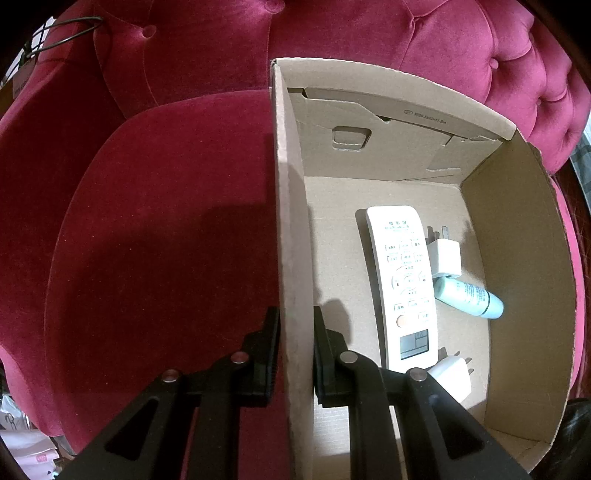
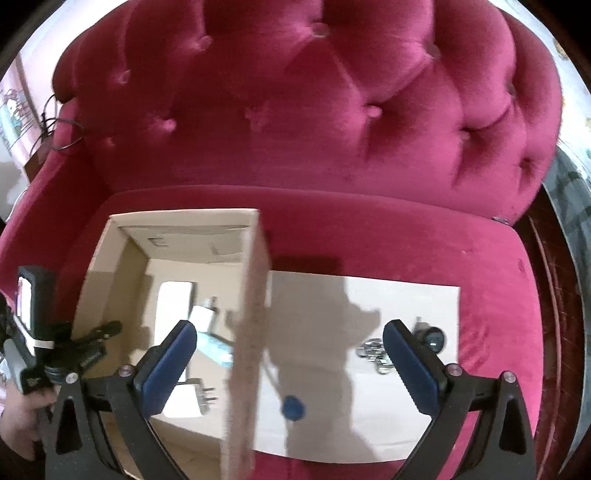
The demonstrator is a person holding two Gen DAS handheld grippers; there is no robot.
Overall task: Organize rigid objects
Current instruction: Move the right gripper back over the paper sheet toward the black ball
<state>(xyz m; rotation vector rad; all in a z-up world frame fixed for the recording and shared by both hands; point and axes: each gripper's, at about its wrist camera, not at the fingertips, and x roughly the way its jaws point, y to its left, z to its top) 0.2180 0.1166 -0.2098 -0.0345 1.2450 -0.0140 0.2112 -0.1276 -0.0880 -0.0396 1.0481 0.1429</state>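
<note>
A cardboard box (image 1: 517, 258) stands on a red sofa. Inside lie a white remote (image 1: 404, 284), a white plug adapter (image 1: 445, 258), a pale green tube (image 1: 469, 297) and a second white adapter (image 1: 452, 376). My left gripper (image 1: 295, 354) is shut on the box's left wall (image 1: 291, 221). My right gripper (image 2: 290, 350) is open and empty above the box's right wall (image 2: 251, 314). To the right, on a flat white board (image 2: 406, 424), lie a tool with a blue round end (image 2: 293, 406), metal keys (image 2: 373, 350) and a small dark object (image 2: 432, 336).
The red tufted sofa back (image 2: 332, 110) rises behind the box. The red seat cushion (image 1: 166, 240) stretches left of the box. A black wire (image 1: 74, 33) lies on the sofa's left arm. The left hand-held gripper (image 2: 55, 343) shows in the right wrist view.
</note>
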